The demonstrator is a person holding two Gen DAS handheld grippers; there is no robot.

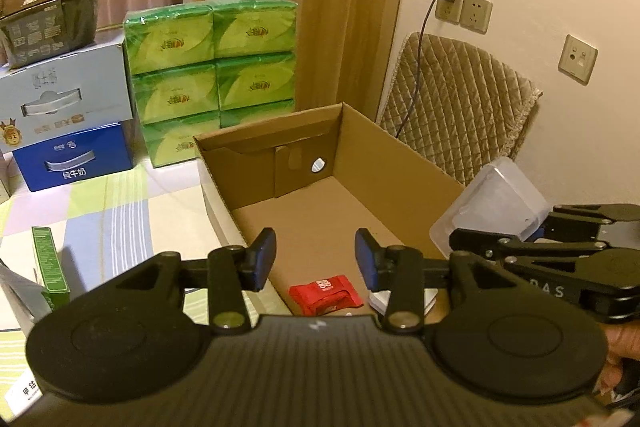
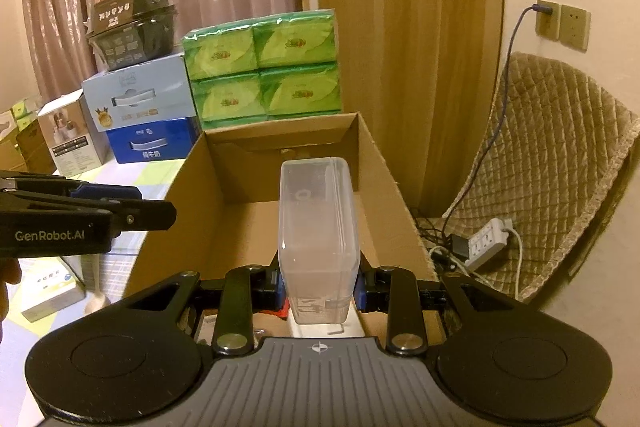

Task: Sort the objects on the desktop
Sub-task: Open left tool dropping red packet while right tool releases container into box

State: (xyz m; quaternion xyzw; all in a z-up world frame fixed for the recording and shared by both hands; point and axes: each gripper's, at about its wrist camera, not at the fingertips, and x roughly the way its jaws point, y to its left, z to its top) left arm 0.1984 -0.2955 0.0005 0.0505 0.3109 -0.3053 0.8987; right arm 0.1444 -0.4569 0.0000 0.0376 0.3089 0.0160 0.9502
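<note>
Left tongs (image 1: 315,259) are held with the jaws parted and nothing between the pads, poised over the near end of the open cardboard box (image 1: 400,163). Right tongs (image 2: 319,287) are clamped on a clear plastic container (image 2: 316,223), which is gripped at its lower part and stands upright above the same box. A red packet (image 1: 325,294) is seen lying on the box floor just beyond the left tongs, with a white item (image 1: 380,301) beside it, partly hidden. The box rests on a desk covered with a checked cloth (image 1: 120,211). A green carton (image 1: 50,269) lies on the cloth to the left. Green tissue packs (image 1: 212,67) are stacked behind the box.
</note>
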